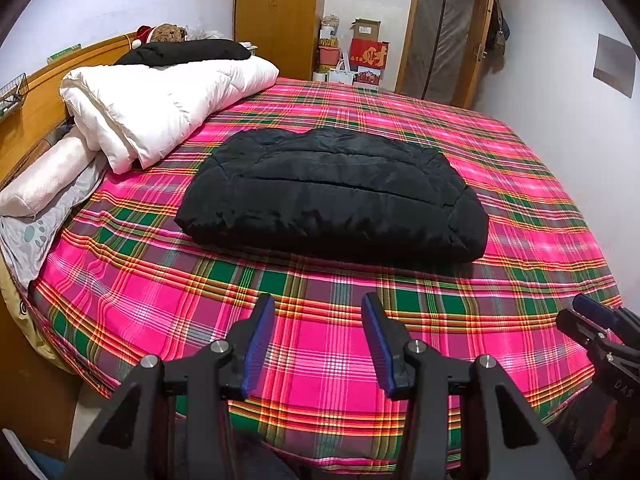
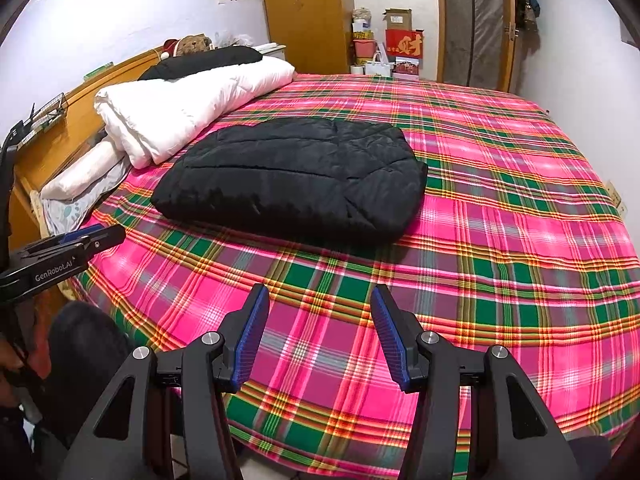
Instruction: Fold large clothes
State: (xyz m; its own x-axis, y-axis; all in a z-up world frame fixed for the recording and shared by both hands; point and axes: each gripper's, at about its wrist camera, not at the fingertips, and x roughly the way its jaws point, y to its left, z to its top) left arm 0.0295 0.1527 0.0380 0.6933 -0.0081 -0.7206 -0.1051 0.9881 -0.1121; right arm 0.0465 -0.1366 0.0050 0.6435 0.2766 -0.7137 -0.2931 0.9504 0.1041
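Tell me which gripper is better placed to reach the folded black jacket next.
Left, probably, though narrowly. The black jacket lies dead ahead of the open left gripper; from the open right gripper it sits off to the left. Neither touches it.

A lived-in home bedroom.
A wide bed under a pink-and-green plaid sheet (image 1: 500, 184), a rolled white quilt (image 1: 160, 100), a tall wooden wardrobe (image 1: 276, 12), a brown teddy bear (image 1: 168, 33).
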